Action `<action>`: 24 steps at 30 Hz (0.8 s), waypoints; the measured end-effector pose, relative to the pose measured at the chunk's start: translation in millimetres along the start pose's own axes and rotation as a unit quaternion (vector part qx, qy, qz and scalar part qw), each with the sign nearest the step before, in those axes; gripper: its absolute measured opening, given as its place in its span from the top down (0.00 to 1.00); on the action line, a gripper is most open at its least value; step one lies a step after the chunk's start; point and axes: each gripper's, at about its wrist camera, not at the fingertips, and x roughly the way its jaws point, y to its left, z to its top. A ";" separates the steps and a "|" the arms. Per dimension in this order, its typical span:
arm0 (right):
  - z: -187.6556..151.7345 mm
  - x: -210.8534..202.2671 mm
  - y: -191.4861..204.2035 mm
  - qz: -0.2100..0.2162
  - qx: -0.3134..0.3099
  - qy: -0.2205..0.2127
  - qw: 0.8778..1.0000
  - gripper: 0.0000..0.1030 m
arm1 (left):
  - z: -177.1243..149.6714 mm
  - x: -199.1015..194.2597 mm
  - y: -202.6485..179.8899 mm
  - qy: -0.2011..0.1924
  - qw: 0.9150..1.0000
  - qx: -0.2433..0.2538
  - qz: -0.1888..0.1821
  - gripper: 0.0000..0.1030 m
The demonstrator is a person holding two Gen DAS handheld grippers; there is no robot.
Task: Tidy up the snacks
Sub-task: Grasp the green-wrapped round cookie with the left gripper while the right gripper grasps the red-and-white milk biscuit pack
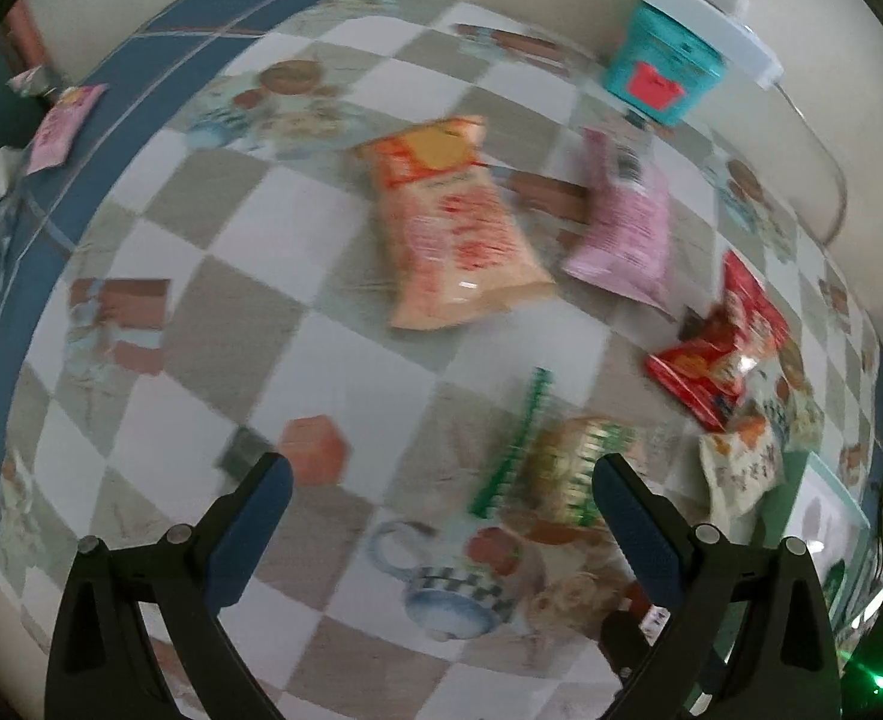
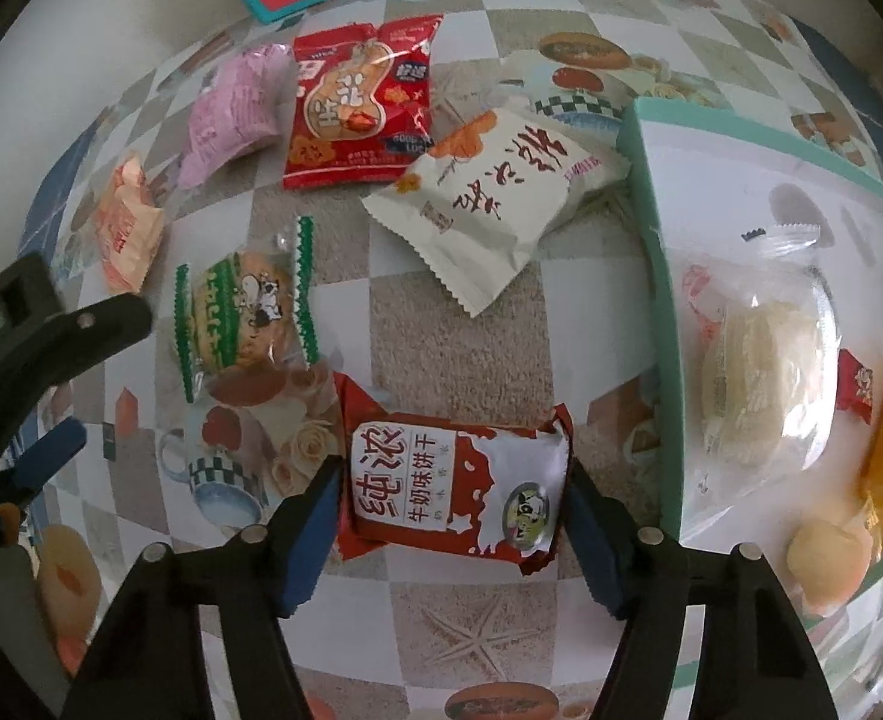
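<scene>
Gripping the red milk-biscuit packet (image 2: 456, 489), the right hand-held gripper (image 2: 453, 516) must carry it rightward into the teal-rimmed tray (image 2: 651, 192); the left hand-held gripper (image 1: 441, 492) hovers, fingers apart, over the surface (image 1: 333, 360).

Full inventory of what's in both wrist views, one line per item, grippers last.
red-and-white biscuit packet: 1, between the right gripper's fingers
green-edged clear biscuit packet: 1, table, left of centre
white packet: 1, beside the tray
red peanut packet: 1, far centre
pink packet: 1, left of the red one
orange packet: 1, table centre
teal box: 1, far edge
tray: 1, mint rim, right, holding snacks
tablecloth: 1, checked
left gripper: open, empty
right gripper: black, blue pads
</scene>
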 end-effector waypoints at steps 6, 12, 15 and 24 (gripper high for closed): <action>13.2 -2.3 -4.4 -0.002 0.008 -0.009 1.000 0.31 | -5.5 22.5 -40.2 0.015 0.998 0.056 0.008 0.03; 14.5 -9.1 -12.9 0.002 0.012 -0.013 1.000 0.30 | -10.6 41.8 -61.4 0.023 0.996 0.084 0.031 0.03; 17.6 -9.5 -19.0 0.003 0.012 -0.015 1.000 0.30 | -10.1 41.5 -65.7 0.018 0.996 0.086 0.034 0.09; 11.2 -10.5 -11.4 0.003 0.012 -0.015 1.000 0.31 | -4.7 18.0 -63.4 0.003 0.997 0.075 0.016 0.42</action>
